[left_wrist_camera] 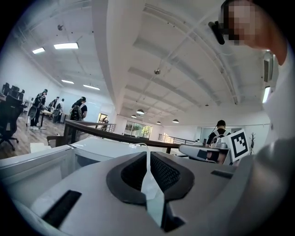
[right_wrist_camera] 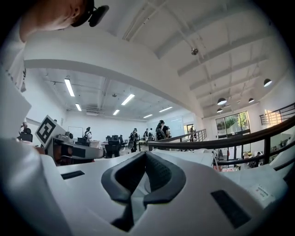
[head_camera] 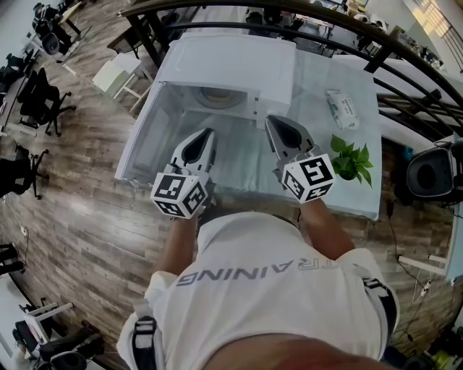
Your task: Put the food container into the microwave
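Food container (head_camera: pixel 215 96) sits round inside microwave (head_camera: pixel 239 61); left gripper (head_camera: pixel 207 133) and right gripper (head_camera: pixel 274 120) fingers closed

**Q:** Where is the microwave (head_camera: pixel 224 61)?
**A:** It stands at the back of the table (head_camera: pixel 246 173), its door (head_camera: pixel 141 141) swung out to the left. A round container (head_camera: pixel 215 96) sits inside. A railing (head_camera: pixel 289 11) runs behind the table.
**Q:** And to its right?
**A:** A packet (head_camera: pixel 341 108) lies right of it; a plant (head_camera: pixel 351 160) stands nearer, at the right edge.
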Action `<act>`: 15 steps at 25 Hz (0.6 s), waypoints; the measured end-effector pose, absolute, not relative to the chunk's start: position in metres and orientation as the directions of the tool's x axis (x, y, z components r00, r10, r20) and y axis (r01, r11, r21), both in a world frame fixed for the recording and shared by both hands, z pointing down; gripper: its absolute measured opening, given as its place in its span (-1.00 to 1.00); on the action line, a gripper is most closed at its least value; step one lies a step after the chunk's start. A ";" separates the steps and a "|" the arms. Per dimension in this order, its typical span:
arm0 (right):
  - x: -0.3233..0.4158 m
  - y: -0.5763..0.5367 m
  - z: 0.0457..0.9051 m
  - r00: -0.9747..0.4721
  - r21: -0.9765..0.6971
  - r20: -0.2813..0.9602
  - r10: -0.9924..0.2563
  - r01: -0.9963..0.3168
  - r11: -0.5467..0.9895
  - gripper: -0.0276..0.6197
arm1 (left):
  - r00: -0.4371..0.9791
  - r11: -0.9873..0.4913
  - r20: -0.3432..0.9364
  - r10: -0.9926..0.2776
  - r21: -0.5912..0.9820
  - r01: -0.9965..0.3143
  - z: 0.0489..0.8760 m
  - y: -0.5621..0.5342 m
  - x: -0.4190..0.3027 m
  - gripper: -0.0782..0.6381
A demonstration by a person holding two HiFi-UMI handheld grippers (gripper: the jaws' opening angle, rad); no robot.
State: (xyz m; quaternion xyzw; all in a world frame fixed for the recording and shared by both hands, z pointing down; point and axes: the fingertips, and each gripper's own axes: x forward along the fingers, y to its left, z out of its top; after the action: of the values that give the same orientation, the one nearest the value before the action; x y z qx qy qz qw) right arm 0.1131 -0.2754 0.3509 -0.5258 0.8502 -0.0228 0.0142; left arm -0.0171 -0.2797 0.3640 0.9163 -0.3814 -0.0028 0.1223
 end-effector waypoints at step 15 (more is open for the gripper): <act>0.119 -0.267 0.335 -0.444 -0.001 -0.010 -0.896 -0.896 0.444 -0.84 | 0.700 -0.672 0.085 -0.709 0.219 -0.708 0.357 -0.272 -0.022 -0.64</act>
State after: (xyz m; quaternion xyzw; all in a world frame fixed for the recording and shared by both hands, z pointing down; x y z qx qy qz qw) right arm 0.1188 -0.2671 0.3351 -0.5273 0.8497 0.0022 0.0044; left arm -0.0217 -0.2723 0.3575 0.9143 -0.3874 -0.0036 0.1183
